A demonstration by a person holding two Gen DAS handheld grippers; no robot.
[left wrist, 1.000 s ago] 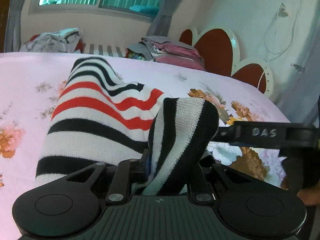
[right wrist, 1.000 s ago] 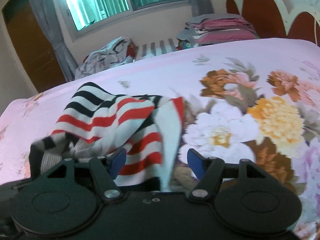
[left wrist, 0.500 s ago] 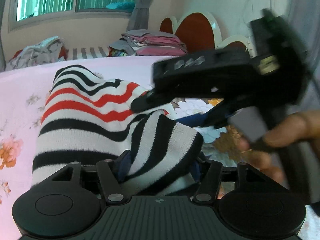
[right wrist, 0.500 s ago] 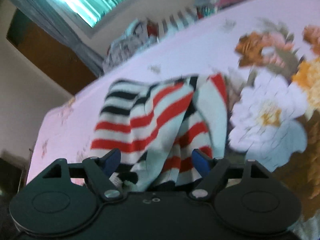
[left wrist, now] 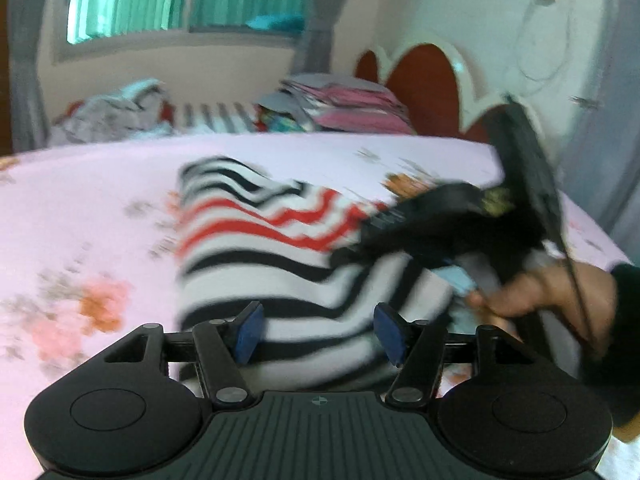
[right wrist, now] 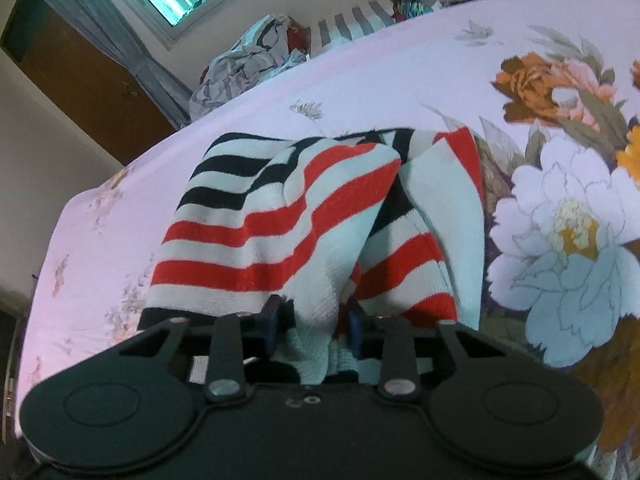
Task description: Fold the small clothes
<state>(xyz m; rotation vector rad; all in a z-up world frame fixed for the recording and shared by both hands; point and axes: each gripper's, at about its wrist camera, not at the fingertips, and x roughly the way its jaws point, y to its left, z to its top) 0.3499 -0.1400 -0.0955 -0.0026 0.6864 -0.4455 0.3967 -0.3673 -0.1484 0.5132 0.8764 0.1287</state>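
Note:
A small knit garment with black, white and red stripes (left wrist: 264,248) lies bunched on the pink floral bed sheet (left wrist: 100,208). My left gripper (left wrist: 316,334) is open just above the garment's near black-and-white end, holding nothing. My right gripper (right wrist: 314,322) is shut on a white fold of the striped garment (right wrist: 280,236) and lifts it off the sheet (right wrist: 400,68). In the left wrist view the right gripper (left wrist: 436,220) shows blurred at the garment's right side, with the hand behind it.
A stack of folded pink and grey clothes (left wrist: 344,104) and a crumpled grey pile (left wrist: 108,116) lie at the bed's far edge. A red-and-white headboard (left wrist: 432,84) stands at the right. A brown door (right wrist: 88,80) is at the left.
My left gripper has opened and let go of the black-and-white end, which dropped flat. My right gripper has closed on a fold of the garment and moved in over it.

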